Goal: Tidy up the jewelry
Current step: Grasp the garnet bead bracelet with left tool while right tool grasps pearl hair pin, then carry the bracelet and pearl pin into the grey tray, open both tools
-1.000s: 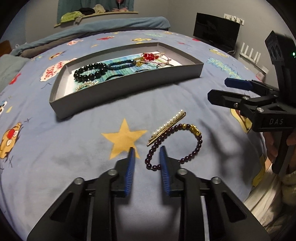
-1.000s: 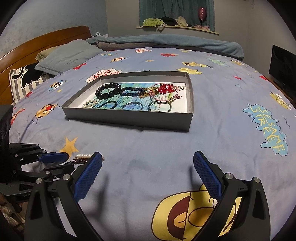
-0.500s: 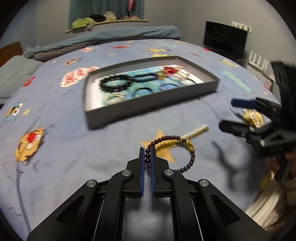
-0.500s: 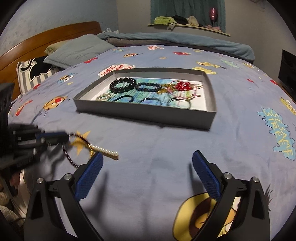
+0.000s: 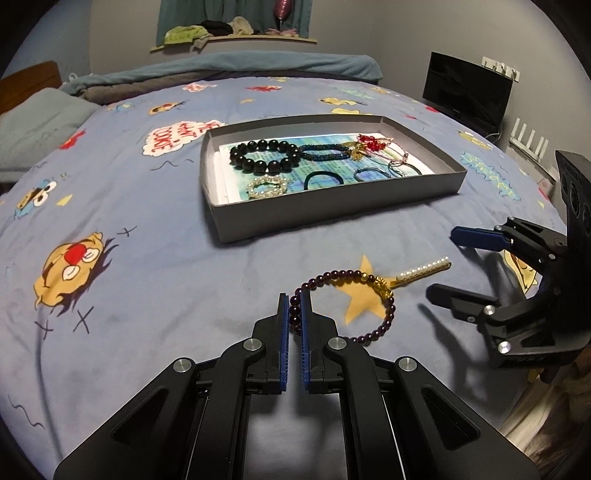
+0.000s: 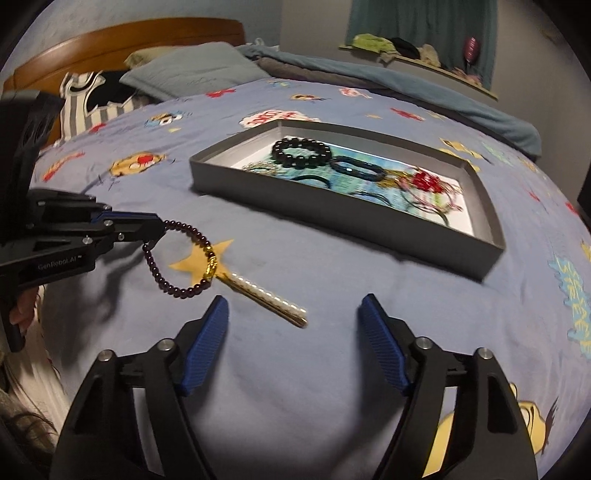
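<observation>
The left gripper (image 5: 293,306) is clamped on the dark purple bead bracelet (image 5: 347,295), which hangs lifted just above the bedspread (image 5: 147,295). The right gripper (image 6: 293,325) has just been closing but grips nothing — its jaws stand apart, with nothing yet between them, near the pearl hair clip (image 6: 266,297). Hazard: the bracelet's gold charm lies touching the clip's end; carrying the bracelet toward the grey tray (image 5: 332,218) could drag the clip along. A narrow pinch on round beads may also slip.

A blue cartoon-print bedspread (image 5: 155,229) covers the bed. Far left lies a grey pillow (image 6: 192,70); far right stands a dark monitor (image 5: 467,92); a cluttered shelf (image 5: 236,35) hangs beyond.
</observation>
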